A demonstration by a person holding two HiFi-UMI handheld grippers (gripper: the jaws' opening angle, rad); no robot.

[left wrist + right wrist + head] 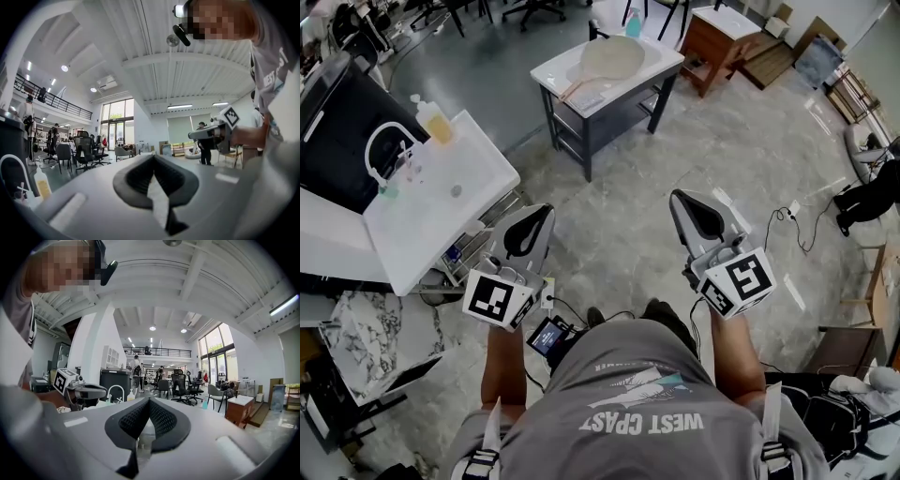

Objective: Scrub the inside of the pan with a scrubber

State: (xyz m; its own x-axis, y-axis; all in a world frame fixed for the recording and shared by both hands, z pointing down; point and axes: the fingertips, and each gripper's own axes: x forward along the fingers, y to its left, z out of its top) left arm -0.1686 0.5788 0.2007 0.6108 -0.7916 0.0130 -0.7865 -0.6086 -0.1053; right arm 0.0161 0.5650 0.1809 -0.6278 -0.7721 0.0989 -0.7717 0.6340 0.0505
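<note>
Status: task is not started, judging by these views. The left gripper (543,214) is held closed with nothing between the jaws. The right gripper (678,199) is likewise shut and empty. Both are pointed roughly level, out over open floor (619,234), well apart from any work surface.

What is taken for the pan (611,56) is seen lying on the white-topped table (551,73) ahead, at the top of the head view and far from both grippers. A sink (492,164) is seen off to the left. No scrubber can be made out in any view, so its place cannot be given.

Nothing is done. Left to do: scrubber to be found and gripped, pan to be reached and probably steadied, inside to be scrubbed.

Pan orientation: it appears to be set flat, mouth up. Its handle (574,91) is pointed down-left in the head view, toward the near table edge and the sink side. The long axis is therefore laid diagonally, bowl at upper right, handle end at lower left.
</note>
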